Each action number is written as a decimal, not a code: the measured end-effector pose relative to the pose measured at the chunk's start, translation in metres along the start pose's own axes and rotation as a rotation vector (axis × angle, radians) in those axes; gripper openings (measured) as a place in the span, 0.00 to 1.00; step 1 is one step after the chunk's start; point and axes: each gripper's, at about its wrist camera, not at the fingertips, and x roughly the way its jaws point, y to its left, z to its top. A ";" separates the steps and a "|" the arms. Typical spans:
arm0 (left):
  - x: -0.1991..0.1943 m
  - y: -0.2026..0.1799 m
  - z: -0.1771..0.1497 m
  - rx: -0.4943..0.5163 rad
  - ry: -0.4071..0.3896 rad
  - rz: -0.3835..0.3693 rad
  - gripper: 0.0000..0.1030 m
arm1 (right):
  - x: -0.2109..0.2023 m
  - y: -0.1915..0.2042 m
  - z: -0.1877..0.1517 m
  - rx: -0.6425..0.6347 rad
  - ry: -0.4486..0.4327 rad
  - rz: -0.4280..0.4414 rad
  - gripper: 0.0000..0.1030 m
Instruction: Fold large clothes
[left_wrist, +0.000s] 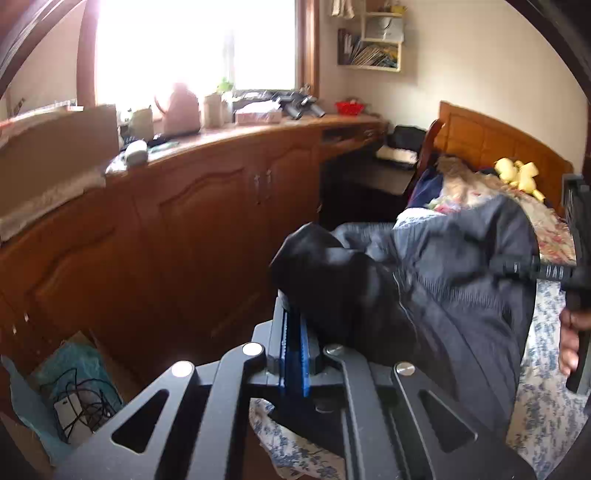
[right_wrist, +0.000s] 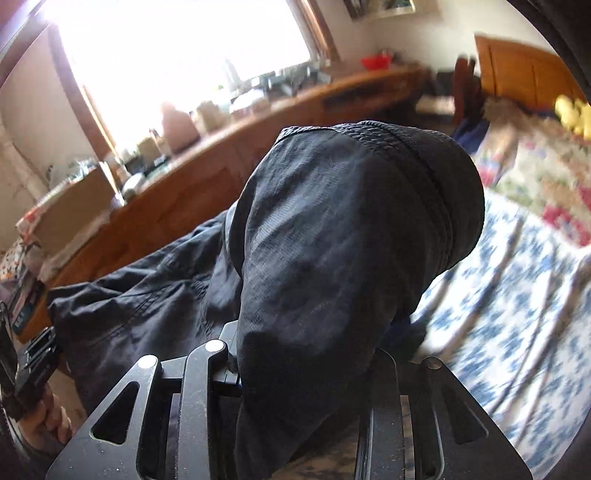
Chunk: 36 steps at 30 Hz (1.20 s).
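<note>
— Black linkage plates fill the bottom of our left wrist view, and just past them our left gripper (left_wrist: 293, 332) has its blue-edged fingers (left_wrist: 303, 354) pressed together, pinching a bunched fold of the dark garment (left_wrist: 424, 280).

— And our right gripper (right_wrist: 314, 354)?

— Buried. From the right wrist view the garment (right_wrist: 332, 229) drapes straight over the fingers, its ribbed hem at the top, so we cannot tell how the jaws stand or whether the pads press on the cloth.

— Where does the garment lie?

— It hangs lifted between our two grippers, above the bed (left_wrist: 546, 413) with its blue-and-white floral sheet (right_wrist: 517, 314). Both grippers tilt downward toward the mattress.

— Can we see our hands?

— Partly. Our right hand (left_wrist: 570, 343) shows at the right edge of the left view, wrapped round its handle; our left hand (right_wrist: 44, 421) sits at the lower left edge of the right view, fingers curled on its grip.

— Any writing?

— White letters mark a black bar (left_wrist: 535, 271) on the right gripper, too blurred for us to read.
</note>
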 end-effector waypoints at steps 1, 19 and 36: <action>0.001 0.003 -0.004 -0.001 0.006 0.009 0.04 | 0.009 0.000 -0.006 -0.001 0.024 -0.009 0.33; -0.045 -0.006 -0.032 0.082 -0.072 0.026 0.21 | -0.024 -0.024 -0.076 -0.251 0.055 -0.125 0.68; -0.159 -0.137 -0.066 0.229 -0.225 -0.288 0.51 | -0.213 -0.031 -0.169 -0.204 -0.143 -0.175 0.74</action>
